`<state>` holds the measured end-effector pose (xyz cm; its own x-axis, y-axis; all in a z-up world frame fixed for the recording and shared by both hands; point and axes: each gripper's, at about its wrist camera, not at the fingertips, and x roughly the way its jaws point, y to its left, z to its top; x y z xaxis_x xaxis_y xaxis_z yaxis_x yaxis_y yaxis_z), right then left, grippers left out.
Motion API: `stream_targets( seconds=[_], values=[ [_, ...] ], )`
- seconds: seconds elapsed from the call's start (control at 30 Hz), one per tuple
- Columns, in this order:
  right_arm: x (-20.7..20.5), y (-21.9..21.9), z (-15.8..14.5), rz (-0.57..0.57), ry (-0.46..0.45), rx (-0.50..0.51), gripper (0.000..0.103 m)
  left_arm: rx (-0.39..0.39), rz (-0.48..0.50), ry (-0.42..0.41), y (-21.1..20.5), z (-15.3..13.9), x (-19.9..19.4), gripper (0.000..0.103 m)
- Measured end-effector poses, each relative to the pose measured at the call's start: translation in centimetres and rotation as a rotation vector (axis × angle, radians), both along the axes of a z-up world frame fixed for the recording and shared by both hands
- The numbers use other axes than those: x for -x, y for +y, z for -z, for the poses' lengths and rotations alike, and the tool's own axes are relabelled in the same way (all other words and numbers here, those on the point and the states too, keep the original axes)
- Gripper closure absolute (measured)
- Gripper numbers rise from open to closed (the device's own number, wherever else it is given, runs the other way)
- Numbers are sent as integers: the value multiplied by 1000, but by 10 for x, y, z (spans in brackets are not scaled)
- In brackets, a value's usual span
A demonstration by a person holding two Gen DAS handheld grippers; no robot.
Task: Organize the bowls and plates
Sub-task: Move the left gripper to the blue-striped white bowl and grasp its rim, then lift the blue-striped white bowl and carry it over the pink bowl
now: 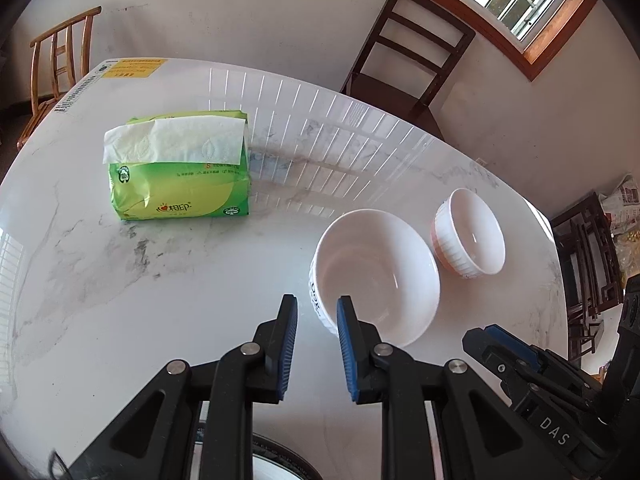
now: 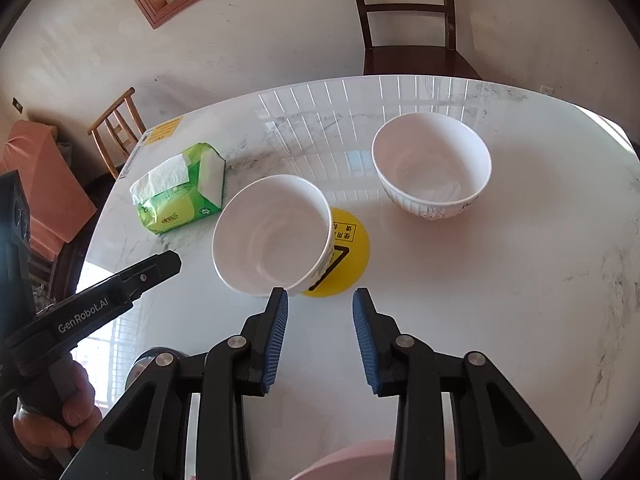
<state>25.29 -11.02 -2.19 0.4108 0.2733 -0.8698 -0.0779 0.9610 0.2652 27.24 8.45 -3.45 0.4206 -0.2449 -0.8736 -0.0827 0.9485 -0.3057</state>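
The marble table [image 1: 160, 300] fills most of both views, white with grey veins and with the window bars reflected on it. Behind it, a dark wooden chair [image 2: 404, 16] stands at the top of the right wrist view, and a light wooden chair [image 1: 60, 56] is in the upper left of the left wrist view.

A green tissue pack [image 1: 180, 172] lies left of centre in the left wrist view, with one white tissue hanging out of the top. It is well apart from the bowls.

The nearer bowl [image 2: 272, 232] is in the middle of the right wrist view. It is white, empty and upright, and it covers part of a yellow round sticker [image 2: 348, 256] on the table. The farther bowl [image 2: 432, 164] stands in the upper right of this view, also empty, apart from the first one.

The left gripper [image 1: 317, 308] is at the lower centre of its view, its jaws narrowly apart and holding nothing; its right pad is in front of the nearer bowl's rim. The right gripper [image 2: 320, 300] has jaws moderately apart, also with nothing between them, and its left fingertip [image 2: 280, 300] is just at the near rim of this bowl. A pink rim [image 2: 344, 460] shows at the bottom edge of the right wrist view, partly hidden.
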Motion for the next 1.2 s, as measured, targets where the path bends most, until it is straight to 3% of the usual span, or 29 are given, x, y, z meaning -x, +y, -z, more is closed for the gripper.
stream_targets(
  seconds=[0.3,0.57,0.63,1.2],
  values=[
    [-41,11,32,17,67,32,80,-12,17,45,-9,30,-26,82],
    [-51,20,49,14,95,29,88,-3,23,50,-11,45,-28,83],
    [-51,19,50,21,91,26,90,4,32,53,-11,48,-28,90],
    [-22,22,34,10,80,4,91,4,32,40,-4,26,12,90]
  ],
)
